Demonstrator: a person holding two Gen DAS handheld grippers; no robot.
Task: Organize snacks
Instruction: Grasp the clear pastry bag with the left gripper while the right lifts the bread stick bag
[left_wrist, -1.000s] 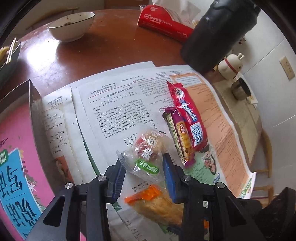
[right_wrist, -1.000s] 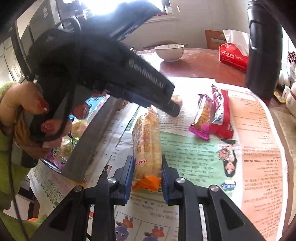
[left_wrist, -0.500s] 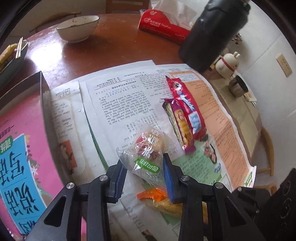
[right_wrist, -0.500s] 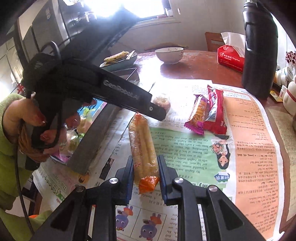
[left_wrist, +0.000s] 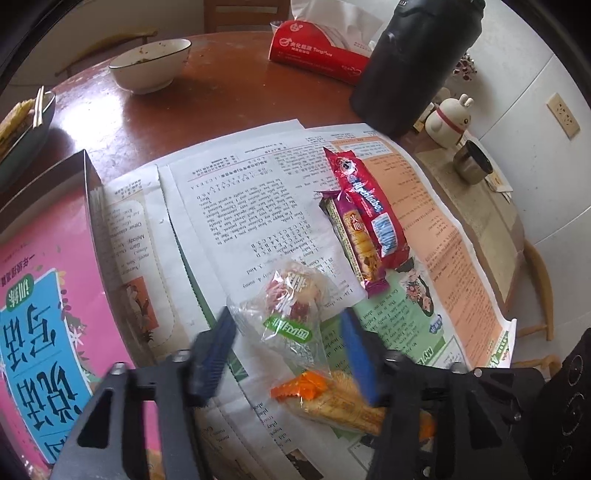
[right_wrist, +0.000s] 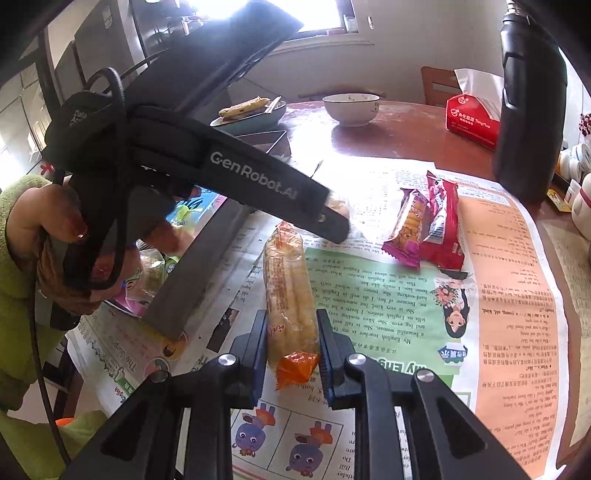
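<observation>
Release step: the left gripper (left_wrist: 288, 343) is opening off the clear snack pouch (left_wrist: 291, 306) between its jaws — retreat comes next, while the right gripper (right_wrist: 291, 347) clamps the cracker pack (right_wrist: 290, 291).

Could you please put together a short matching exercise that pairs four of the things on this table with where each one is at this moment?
Things:
1. clear-wrapped snack
2. long orange-ended pack
3. red snack bar
4. white bowl

Places:
A. on bare wood, beyond the newspaper
B. between the opening jaws of the left hand-held gripper, pads off it
C. clamped in the right hand-held gripper
D. beside a purple pack, partly overlapping it

Pairs: 1-B, 2-C, 3-D, 4-A
</observation>
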